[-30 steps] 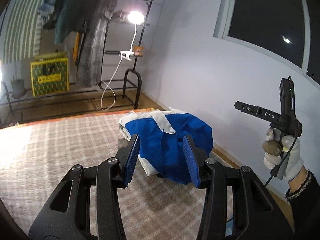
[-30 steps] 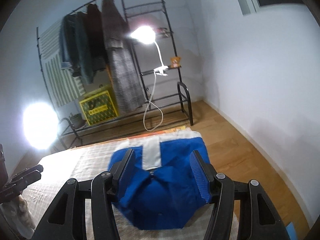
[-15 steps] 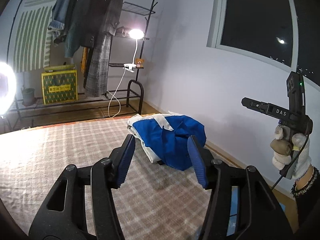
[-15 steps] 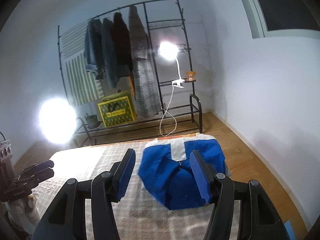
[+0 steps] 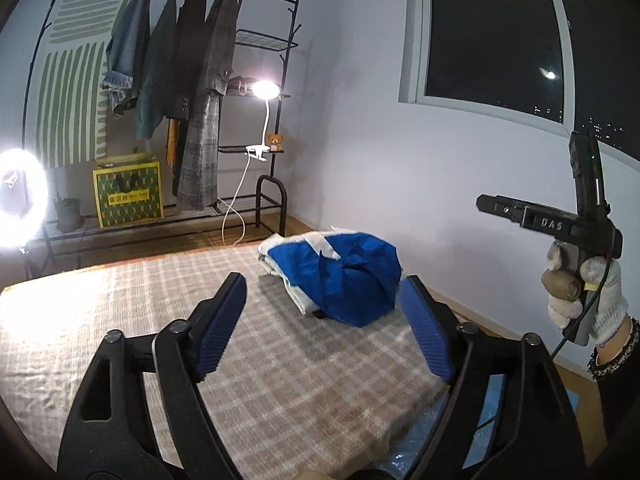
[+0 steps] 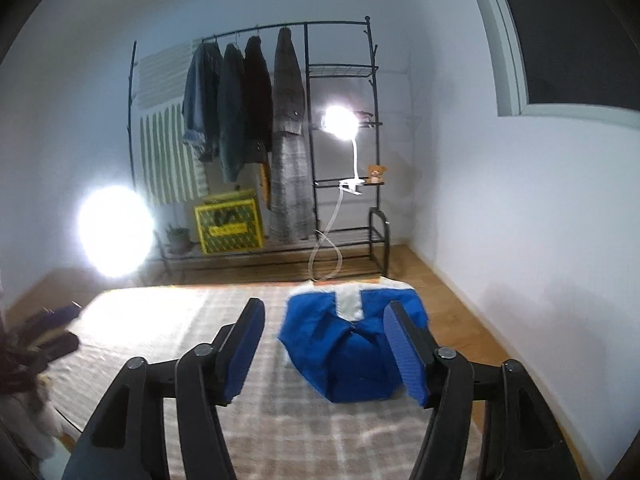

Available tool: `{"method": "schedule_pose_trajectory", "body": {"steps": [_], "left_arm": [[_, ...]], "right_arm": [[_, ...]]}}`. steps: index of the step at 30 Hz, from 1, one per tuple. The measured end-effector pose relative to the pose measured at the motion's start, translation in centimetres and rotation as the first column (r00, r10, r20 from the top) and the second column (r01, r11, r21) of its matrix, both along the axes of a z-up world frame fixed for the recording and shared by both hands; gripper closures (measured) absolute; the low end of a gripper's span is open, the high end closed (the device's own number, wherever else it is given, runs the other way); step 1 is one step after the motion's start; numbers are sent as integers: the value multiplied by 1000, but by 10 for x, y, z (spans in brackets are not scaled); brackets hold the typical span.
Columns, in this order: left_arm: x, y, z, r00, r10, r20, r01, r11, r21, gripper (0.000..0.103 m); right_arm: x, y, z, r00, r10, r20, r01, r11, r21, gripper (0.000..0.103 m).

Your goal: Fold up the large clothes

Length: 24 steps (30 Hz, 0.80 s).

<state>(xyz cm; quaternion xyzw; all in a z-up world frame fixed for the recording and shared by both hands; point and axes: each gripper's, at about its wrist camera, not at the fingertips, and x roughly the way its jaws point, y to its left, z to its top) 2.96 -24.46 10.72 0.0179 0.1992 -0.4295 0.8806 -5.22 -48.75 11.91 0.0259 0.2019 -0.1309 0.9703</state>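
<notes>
The blue and white garment (image 5: 336, 276) lies folded in a bundle on the checked surface (image 5: 160, 292), near its far right corner. From the left gripper (image 5: 324, 332) it lies ahead at about 12 o'clock. From the right gripper (image 6: 332, 348) it lies at about 1 o'clock, and that gripper looks nearer. Both sets of fingers are opening wide and hold nothing. The bundle's long side runs left to right. I see no containers on the surface.
</notes>
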Motion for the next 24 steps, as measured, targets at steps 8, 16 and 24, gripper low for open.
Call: {"method": "schedule_pose_trajectory", "body": {"steps": [8,16,24], "left_arm": [[-11,7,-23,998,50,32,-52,998,41,1],[-20,5,-41,994,100,34,-104,989,107,0],[-24,6,-51,995,101,11,-101,988,115,0]], "right_arm": [[-13,13,-38,998,-63,-20,63,998,5,7],[-32,22,-52,994,-111,12,111,994,-7,0],[-32,36,-59,993,-118,1,118,991,-55,0]]}}
